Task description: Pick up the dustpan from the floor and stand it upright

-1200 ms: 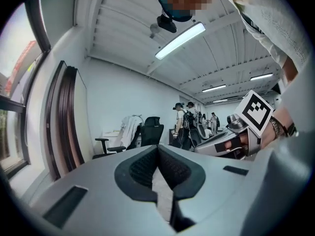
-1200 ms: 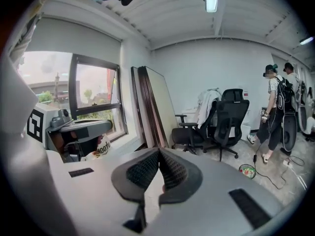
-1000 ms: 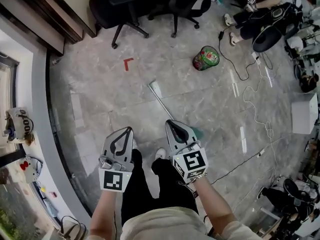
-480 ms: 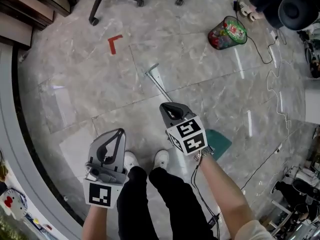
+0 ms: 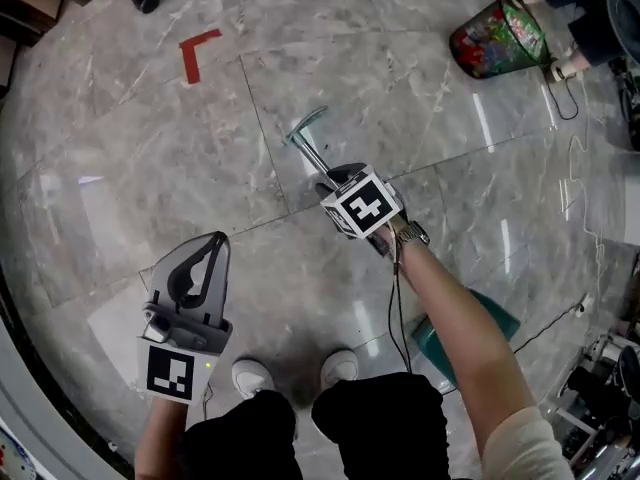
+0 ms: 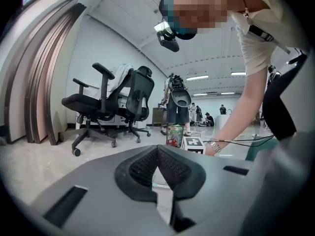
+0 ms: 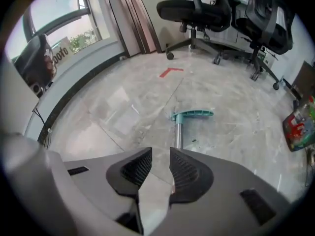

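The dustpan lies flat on the marble floor. Its teal handle grip (image 5: 306, 126) points away from me, and its metal shaft (image 5: 318, 158) runs back under my right gripper (image 5: 336, 177). My right forearm partly covers the teal pan (image 5: 478, 330). In the right gripper view the grip (image 7: 195, 114) and shaft (image 7: 179, 136) lie just ahead. The shaft slips under the right-hand jaw, and the right gripper (image 7: 160, 154) is narrowly open with only floor in the gap. My left gripper (image 5: 213, 240) hangs shut and empty at the lower left, its tips (image 6: 157, 149) touching.
A bin of colourful rubbish (image 5: 497, 38) stands at the far right, with cables (image 5: 572, 158) beyond it. A red tape corner (image 5: 197, 52) marks the floor at the far left. My shoes (image 5: 255, 376) are below. Office chairs (image 7: 197, 11) stand further off.
My right gripper has gone forward and down to the dustpan's shaft near the grip. The head view has tipped lower and closer to the floor. The left gripper has stayed back, shut.
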`<action>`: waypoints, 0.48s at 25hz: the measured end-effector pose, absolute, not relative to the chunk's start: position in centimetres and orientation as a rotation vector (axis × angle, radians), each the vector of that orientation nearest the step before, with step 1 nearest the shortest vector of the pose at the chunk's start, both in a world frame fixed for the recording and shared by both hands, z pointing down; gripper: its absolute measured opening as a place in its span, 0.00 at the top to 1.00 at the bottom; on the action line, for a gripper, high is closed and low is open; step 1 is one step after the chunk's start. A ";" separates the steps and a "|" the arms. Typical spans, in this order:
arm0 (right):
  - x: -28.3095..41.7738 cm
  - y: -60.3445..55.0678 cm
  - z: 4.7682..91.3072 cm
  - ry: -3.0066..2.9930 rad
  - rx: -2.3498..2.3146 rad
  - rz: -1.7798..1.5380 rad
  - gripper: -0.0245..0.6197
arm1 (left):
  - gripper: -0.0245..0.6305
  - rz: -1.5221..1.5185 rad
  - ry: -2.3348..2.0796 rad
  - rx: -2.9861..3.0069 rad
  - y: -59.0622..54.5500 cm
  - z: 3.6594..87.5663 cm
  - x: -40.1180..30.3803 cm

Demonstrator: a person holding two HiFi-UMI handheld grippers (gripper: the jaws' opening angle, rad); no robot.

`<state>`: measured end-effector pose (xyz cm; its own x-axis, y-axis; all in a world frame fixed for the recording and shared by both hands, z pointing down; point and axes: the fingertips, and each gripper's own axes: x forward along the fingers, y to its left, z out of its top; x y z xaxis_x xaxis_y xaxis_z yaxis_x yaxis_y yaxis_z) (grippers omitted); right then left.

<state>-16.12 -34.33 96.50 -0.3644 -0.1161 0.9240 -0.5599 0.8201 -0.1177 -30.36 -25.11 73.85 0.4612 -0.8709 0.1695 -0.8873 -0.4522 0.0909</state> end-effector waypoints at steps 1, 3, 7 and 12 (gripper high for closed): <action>-15.8 -35.0 98.1 -1.892 0.506 0.507 0.81 | 0.95 0.147 -1.537 2.554 -25.6 75.0 -30.1; -14.9 -36.3 100.4 -1.849 0.517 0.489 0.81 | 0.95 0.158 -1.520 2.580 -26.1 76.8 -29.2; -15.0 -38.3 102.8 -1.829 0.519 0.447 0.81 | 0.95 0.176 -1.488 2.657 -27.0 79.0 -28.1; -15.5 -38.7 104.2 -1.820 0.493 0.423 0.81 | 0.95 0.222 -1.445 2.673 -26.6 80.4 -26.9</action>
<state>-15.54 -38.75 104.23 -0.2658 -0.1201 0.9565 -0.5299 0.8471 -0.0409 -26.89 -26.63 80.42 0.5407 -0.8234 0.1726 -0.8372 -0.5467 0.0145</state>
